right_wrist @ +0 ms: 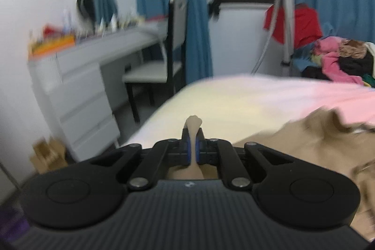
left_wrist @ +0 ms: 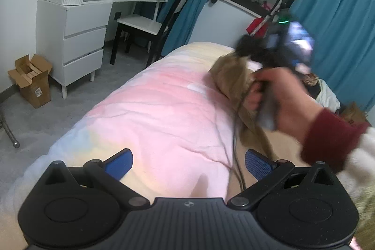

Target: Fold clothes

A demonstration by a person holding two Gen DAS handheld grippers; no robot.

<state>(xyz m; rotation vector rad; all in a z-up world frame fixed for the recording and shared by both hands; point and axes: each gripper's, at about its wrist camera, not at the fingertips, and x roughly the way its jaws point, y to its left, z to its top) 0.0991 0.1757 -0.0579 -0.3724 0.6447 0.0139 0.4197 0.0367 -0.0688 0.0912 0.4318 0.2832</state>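
Tan garment (right_wrist: 304, 139) pinched between right gripper (right_wrist: 192, 147) fingers, above bed (right_wrist: 234, 95).

White dresser (left_wrist: 79, 25), black chair (left_wrist: 150, 25), teal curtains (left_wrist: 337, 4), cardboard box (left_wrist: 32, 81) on floor.

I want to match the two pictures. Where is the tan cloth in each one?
Left wrist view: the tan fabric garment is right of centre, bunched on the pink quilted bedspread under the person's hand that holds the right gripper.
Right wrist view: it spreads across the lower right, one fold pinched in the right gripper.
Shared landmark: the black chair with a white seat.
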